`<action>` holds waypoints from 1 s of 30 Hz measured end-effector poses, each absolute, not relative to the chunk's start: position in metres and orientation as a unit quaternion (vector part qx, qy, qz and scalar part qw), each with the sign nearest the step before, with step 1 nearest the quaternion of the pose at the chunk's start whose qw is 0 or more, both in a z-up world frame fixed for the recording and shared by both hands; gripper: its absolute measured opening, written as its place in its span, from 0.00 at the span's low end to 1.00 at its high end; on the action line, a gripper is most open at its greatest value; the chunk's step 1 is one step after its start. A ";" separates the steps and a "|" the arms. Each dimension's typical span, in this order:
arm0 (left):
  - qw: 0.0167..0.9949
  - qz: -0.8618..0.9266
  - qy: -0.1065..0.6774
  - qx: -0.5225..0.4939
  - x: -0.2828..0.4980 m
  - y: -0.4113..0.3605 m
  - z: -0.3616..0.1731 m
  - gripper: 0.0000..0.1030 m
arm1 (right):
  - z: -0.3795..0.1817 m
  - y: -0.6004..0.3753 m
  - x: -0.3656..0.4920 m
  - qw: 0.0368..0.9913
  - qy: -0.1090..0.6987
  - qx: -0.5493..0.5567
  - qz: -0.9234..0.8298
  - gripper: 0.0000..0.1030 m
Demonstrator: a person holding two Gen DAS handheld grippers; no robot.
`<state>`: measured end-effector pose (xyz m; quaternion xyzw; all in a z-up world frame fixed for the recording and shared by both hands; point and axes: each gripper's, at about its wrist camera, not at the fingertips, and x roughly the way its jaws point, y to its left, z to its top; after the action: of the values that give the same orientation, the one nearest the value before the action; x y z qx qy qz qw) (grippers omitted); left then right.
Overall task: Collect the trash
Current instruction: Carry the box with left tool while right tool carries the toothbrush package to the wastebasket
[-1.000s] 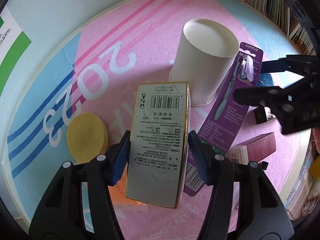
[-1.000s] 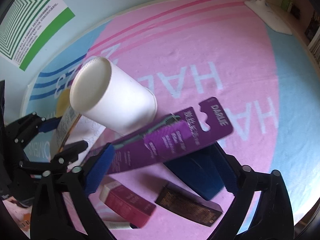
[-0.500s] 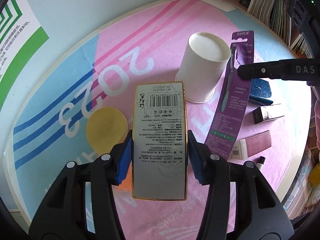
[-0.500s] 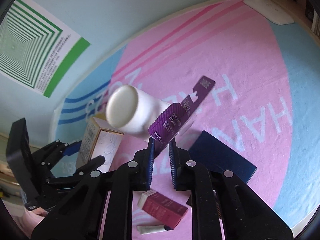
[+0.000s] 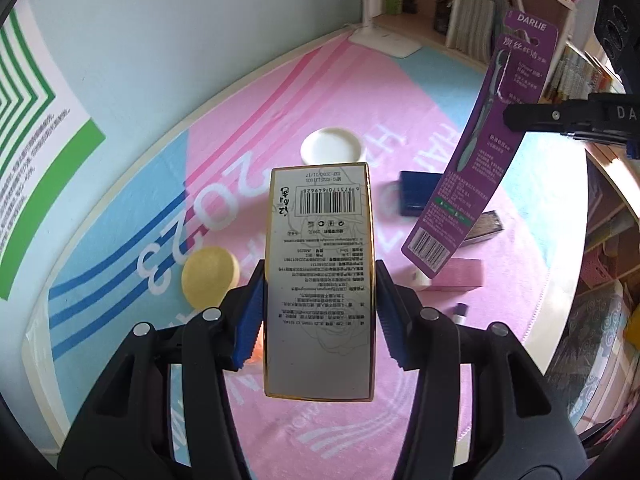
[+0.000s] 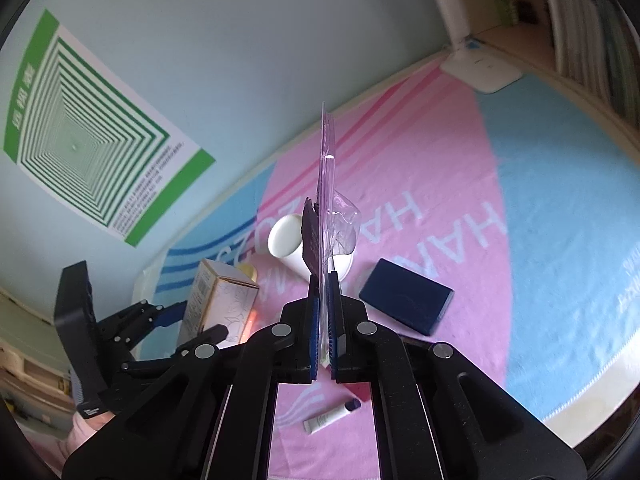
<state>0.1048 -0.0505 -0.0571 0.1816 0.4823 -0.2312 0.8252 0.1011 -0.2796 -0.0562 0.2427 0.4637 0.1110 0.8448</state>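
My left gripper (image 5: 320, 312) is shut on a white gold-edged carton (image 5: 320, 272) with a barcode, held high above the mat; the carton also shows in the right wrist view (image 6: 218, 300). My right gripper (image 6: 324, 320) is shut on a purple toothbrush blister pack (image 6: 326, 216), seen edge-on there and flat in the left wrist view (image 5: 476, 168). A white paper cup (image 5: 332, 150) stands on the pink and blue mat (image 5: 340, 80); the cup also shows in the right wrist view (image 6: 286, 240).
On the mat lie a yellow round sponge (image 5: 210, 276), a navy box (image 6: 406, 296), a pink carton (image 5: 456, 276), a dark box (image 5: 486, 226) and a small white tube (image 6: 332, 418). Shelves with books (image 5: 480, 20) stand at the back right. A lamp base (image 6: 480, 72) sits in the corner.
Both grippers have risen well above the mat with their loads. The blister pack has turned from lying flat to upright in the right gripper.
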 end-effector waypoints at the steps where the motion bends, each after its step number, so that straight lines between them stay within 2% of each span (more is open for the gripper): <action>1: 0.825 -0.240 0.477 0.186 0.100 -0.056 -0.053 0.47 | -0.050 -0.287 0.092 0.849 0.455 0.248 0.106 0.04; 10: 0.800 -0.327 0.444 0.237 0.049 -0.124 -0.036 0.47 | -0.021 -0.349 -0.009 0.870 0.400 0.290 0.014 0.04; 22: 0.707 -0.477 0.410 0.323 -0.066 -0.243 -0.053 0.47 | -0.028 -0.416 -0.188 0.851 0.357 0.354 -0.150 0.04; 30: 0.619 -0.570 0.380 0.384 -0.170 -0.317 -0.073 0.47 | -0.049 -0.434 -0.309 0.811 0.335 0.402 -0.263 0.04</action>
<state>-0.1699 -0.3171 -0.0728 0.3842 0.3802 -0.5700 0.6188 -0.3086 -0.4338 -0.0494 0.4022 0.3350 -0.2627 0.8105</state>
